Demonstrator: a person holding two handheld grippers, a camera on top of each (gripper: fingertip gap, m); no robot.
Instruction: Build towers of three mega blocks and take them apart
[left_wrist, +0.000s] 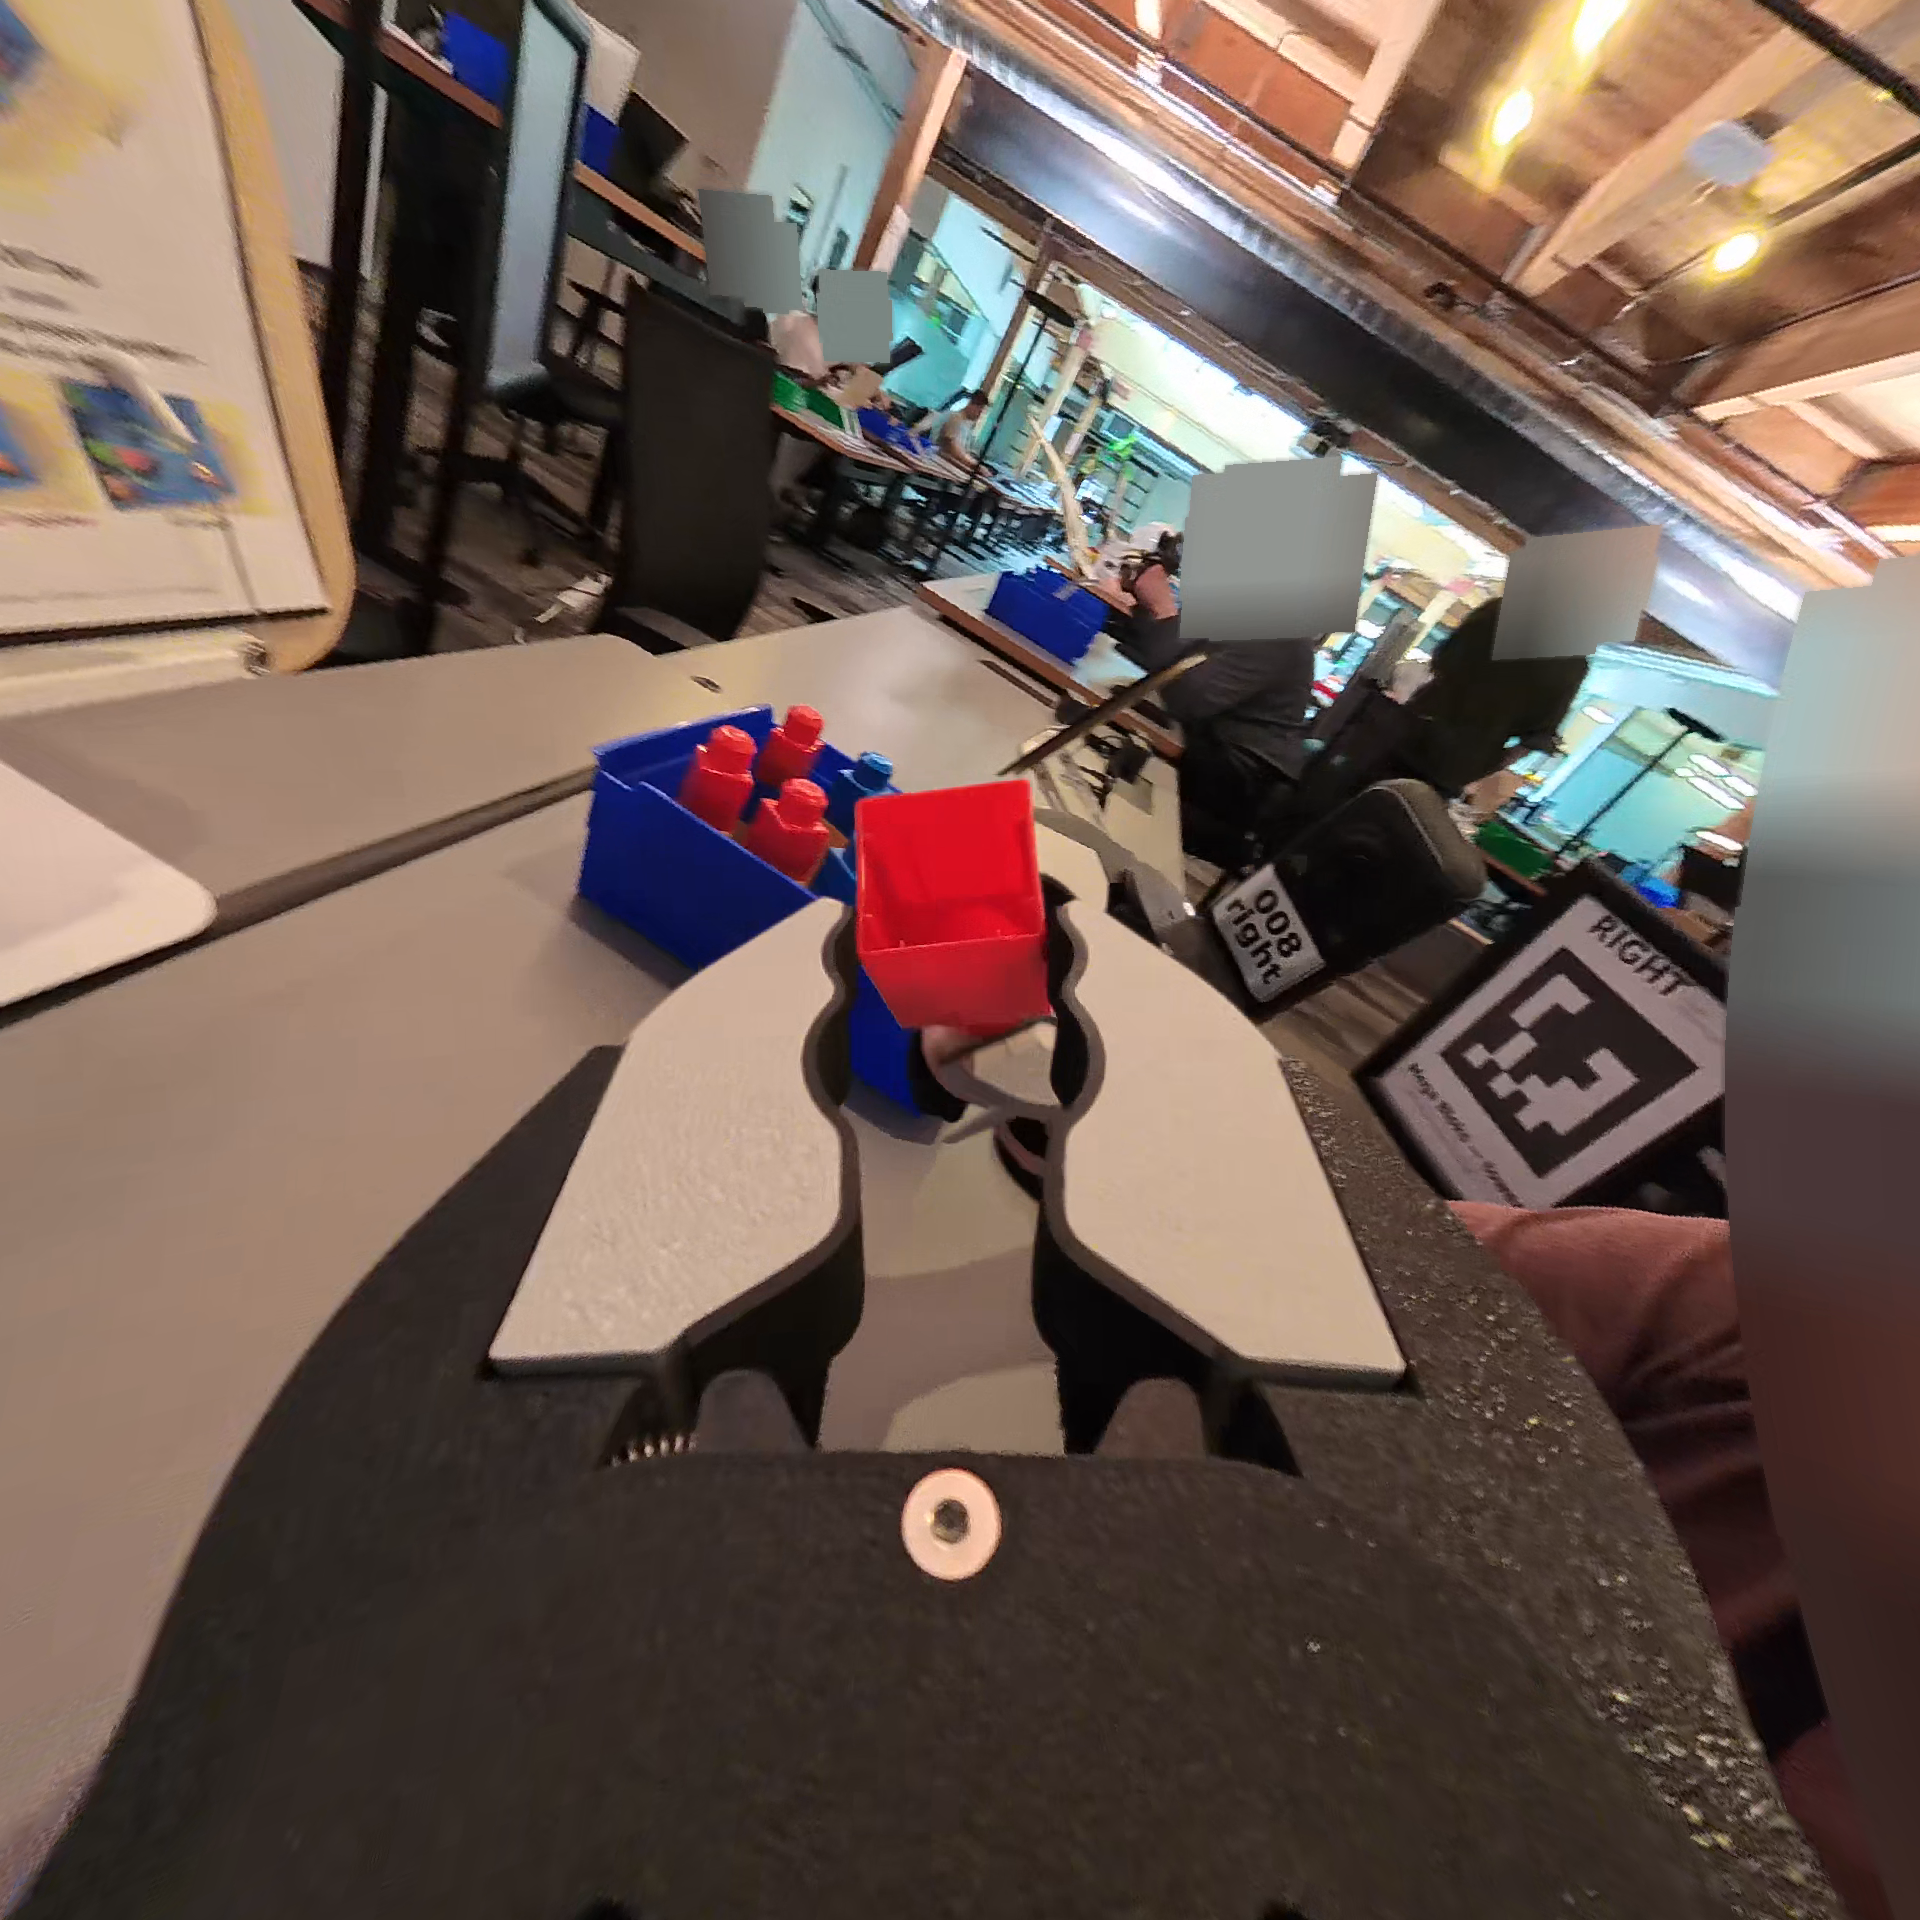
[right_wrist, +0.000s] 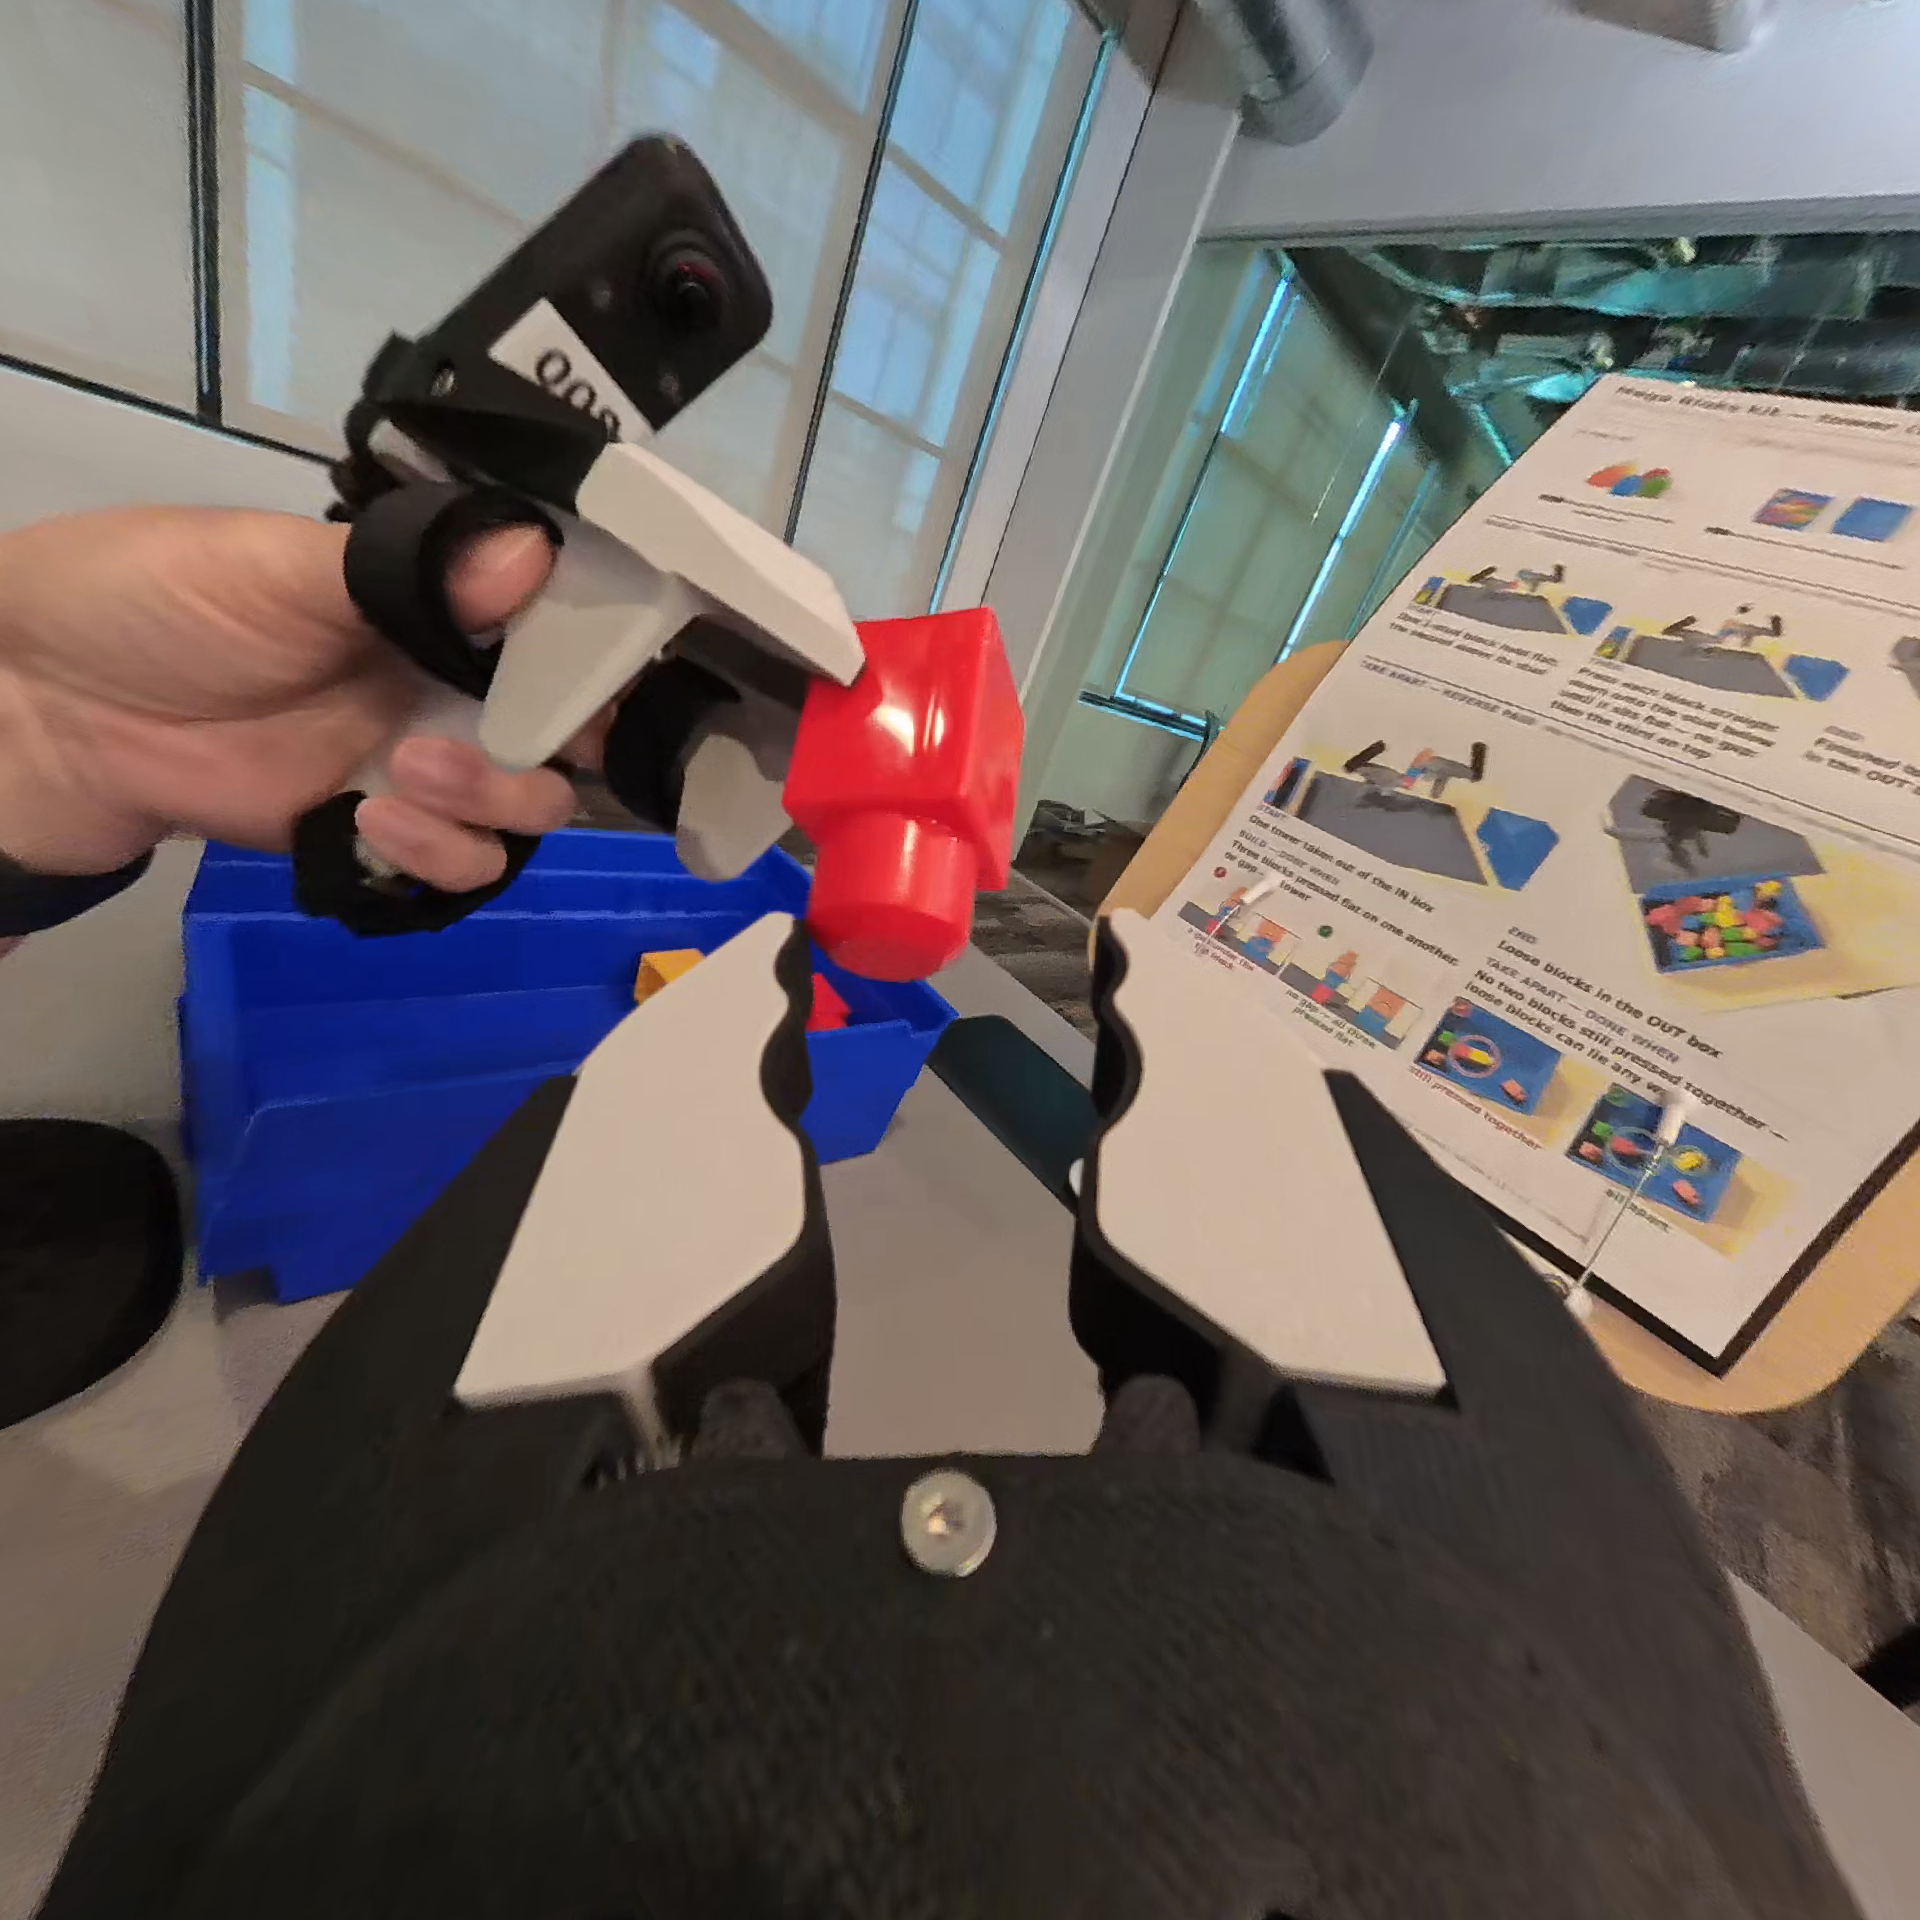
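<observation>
1. Where the left gripper (left_wrist: 951, 935) ends, its jaws are clenched on a red block (left_wrist: 948, 894) of glossy moulded plastic, a square hollow body with one round stud, held in the air above the counter (left_wrist: 343, 997).
2. Its fingers (left_wrist: 727, 1122) are flat pale grey plates with wavy black inner edges, set on a rough, grainy black body.
3. Seen from the right wrist, the same block (right_wrist: 904, 769) hangs stud-down and tilted, pinched by its body between the grey tips of the left gripper (right_wrist: 790, 717), with a hand (right_wrist: 208, 686) strapped into black finger loops behind.
4. The right gripper (right_wrist: 945, 997) has its jaws released, nothing between them; the stud sits just above and beyond its left fingertip (right_wrist: 769, 956), not touching either pad.
5. A blue plastic bin (left_wrist: 665, 873) stands on the smooth grey counter just beyond the left jaws, holding three red studded blocks (left_wrist: 769, 790) and a blue one (left_wrist: 871, 774).
6. Only the left wrist view shows the block's open hollow underside and the busy room with seated people behind.
7. Only the right wrist view shows another blue bin (right_wrist: 416, 1070) with a ribbed wall under the hand, a yellow block (right_wrist: 665, 971) and a red piece inside, partly hidden by the right jaws.
8. To the far right, a printed instruction sheet (right_wrist: 1621, 831) leans on a rounded wooden board.
</observation>
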